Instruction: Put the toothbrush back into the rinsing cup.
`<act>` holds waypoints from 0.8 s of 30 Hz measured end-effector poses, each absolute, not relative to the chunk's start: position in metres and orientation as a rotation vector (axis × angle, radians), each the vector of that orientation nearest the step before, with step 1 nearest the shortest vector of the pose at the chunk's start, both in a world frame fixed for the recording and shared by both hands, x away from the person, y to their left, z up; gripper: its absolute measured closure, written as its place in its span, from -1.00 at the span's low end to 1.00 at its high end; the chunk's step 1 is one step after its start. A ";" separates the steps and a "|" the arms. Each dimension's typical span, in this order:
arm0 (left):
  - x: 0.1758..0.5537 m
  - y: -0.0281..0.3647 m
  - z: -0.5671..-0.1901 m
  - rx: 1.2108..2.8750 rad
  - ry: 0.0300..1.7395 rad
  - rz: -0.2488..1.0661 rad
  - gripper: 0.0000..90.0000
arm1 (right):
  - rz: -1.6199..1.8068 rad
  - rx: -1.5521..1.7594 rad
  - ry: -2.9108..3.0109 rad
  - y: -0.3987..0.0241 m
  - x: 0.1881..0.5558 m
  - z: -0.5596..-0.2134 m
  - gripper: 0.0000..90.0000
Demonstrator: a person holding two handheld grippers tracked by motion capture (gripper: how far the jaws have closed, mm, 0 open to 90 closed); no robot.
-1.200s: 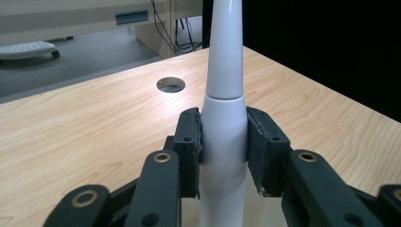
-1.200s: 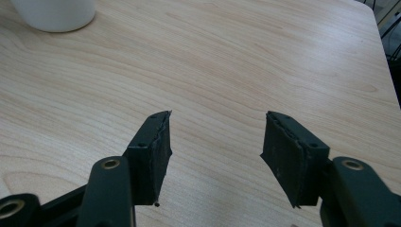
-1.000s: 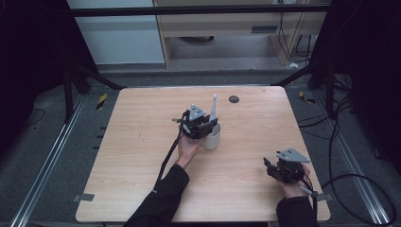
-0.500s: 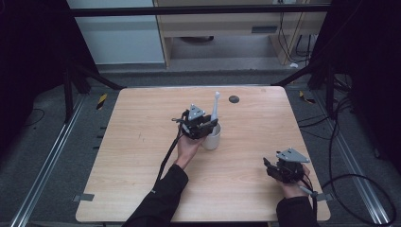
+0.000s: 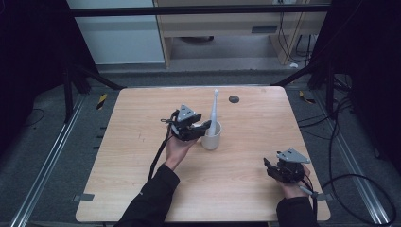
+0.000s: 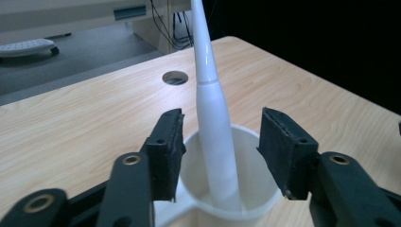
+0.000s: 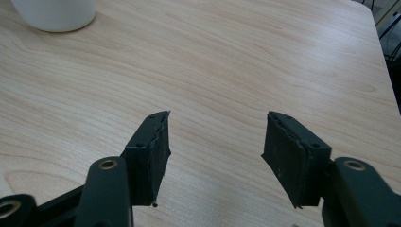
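White cup [image 5: 211, 138] stands near the middle of the wooden table [image 5: 118, 156], with a white toothbrush [image 5: 213, 113] upright inside it. Just beside the cup, the left gripper [image 6: 221, 137] has its jaws spread on either side of the toothbrush, touching nothing. Well apart from the cup, toward the table's near right corner, the right gripper [image 7: 215, 142] is parted and empty over bare wood.

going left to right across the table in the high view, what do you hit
left gripper → white cup with the white toothbrush-like wand standing in it → small round hole in the tabletop → right gripper
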State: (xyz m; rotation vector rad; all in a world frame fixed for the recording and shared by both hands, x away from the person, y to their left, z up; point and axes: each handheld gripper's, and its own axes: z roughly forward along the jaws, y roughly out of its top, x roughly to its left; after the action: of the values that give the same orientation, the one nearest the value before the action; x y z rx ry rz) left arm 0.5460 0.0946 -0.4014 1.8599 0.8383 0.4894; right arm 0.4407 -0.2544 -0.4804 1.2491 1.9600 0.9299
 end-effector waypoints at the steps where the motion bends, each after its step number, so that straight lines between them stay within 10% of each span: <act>1: 0.546 0.095 -0.401 1.860 0.838 0.489 0.02 | 0.930 1.249 1.960 -0.254 0.441 -0.480 -0.09; 24: 0.475 0.184 -0.428 2.053 0.939 0.646 -0.46 | 0.919 1.276 1.936 -0.256 0.437 -0.480 -0.28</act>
State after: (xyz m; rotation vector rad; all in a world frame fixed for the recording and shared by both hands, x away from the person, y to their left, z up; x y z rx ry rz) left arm 0.4746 0.1839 -0.4279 2.0529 0.9391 0.6461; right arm 0.4372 -0.2558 -0.4798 1.2760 1.9357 0.9194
